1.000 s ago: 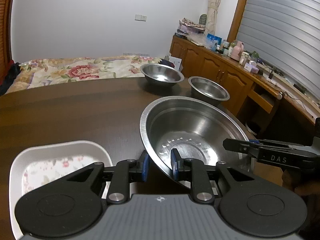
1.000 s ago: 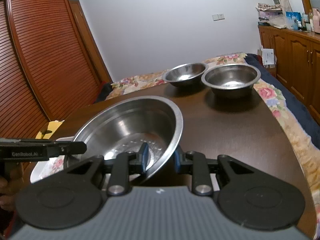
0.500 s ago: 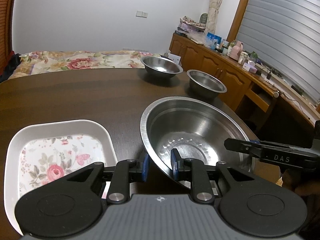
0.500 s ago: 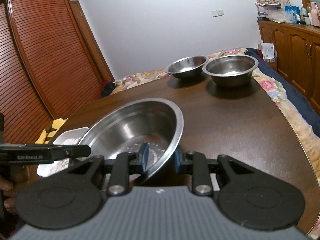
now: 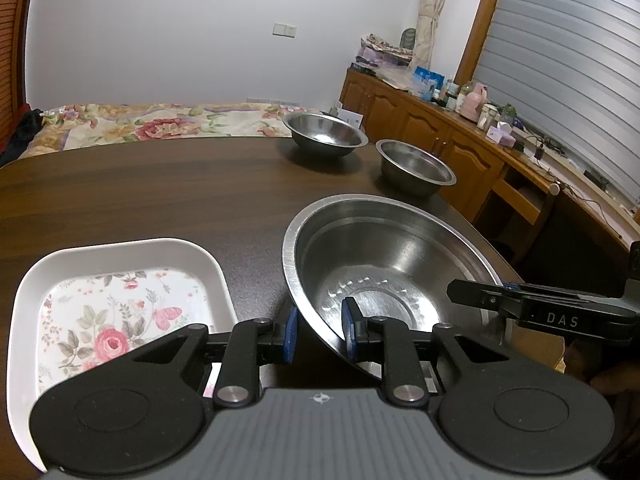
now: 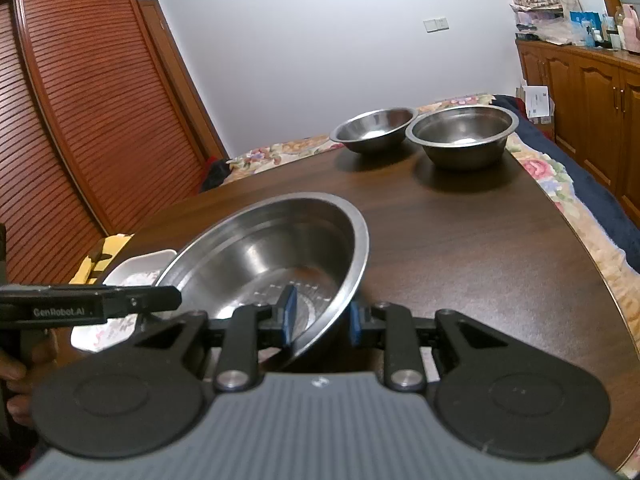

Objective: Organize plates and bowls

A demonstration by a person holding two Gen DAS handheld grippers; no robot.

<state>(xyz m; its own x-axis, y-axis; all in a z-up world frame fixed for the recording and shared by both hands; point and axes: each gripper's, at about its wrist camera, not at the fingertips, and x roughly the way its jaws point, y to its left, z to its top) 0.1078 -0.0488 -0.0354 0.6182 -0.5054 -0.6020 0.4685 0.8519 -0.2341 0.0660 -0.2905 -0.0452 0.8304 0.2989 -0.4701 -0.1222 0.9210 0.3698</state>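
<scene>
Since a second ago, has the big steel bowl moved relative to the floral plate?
Yes. In the left wrist view the big steel bowl, gripped by both tongs, has been carried back toward the person: the floral plate shows more fully and the table's far edge sits farther off.

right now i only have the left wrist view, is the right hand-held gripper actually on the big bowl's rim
Observer: Yes. The right wrist view shows the right hand-held gripper straddling the large bowl rim, one pad inside, one outside.
Operator: anything past the plate on that side
Observer: A yellow item lies just beyond the floral plate.
Operator: and off the other side of the table
Observer: A dark blue blanket lies on the bed there.
</scene>
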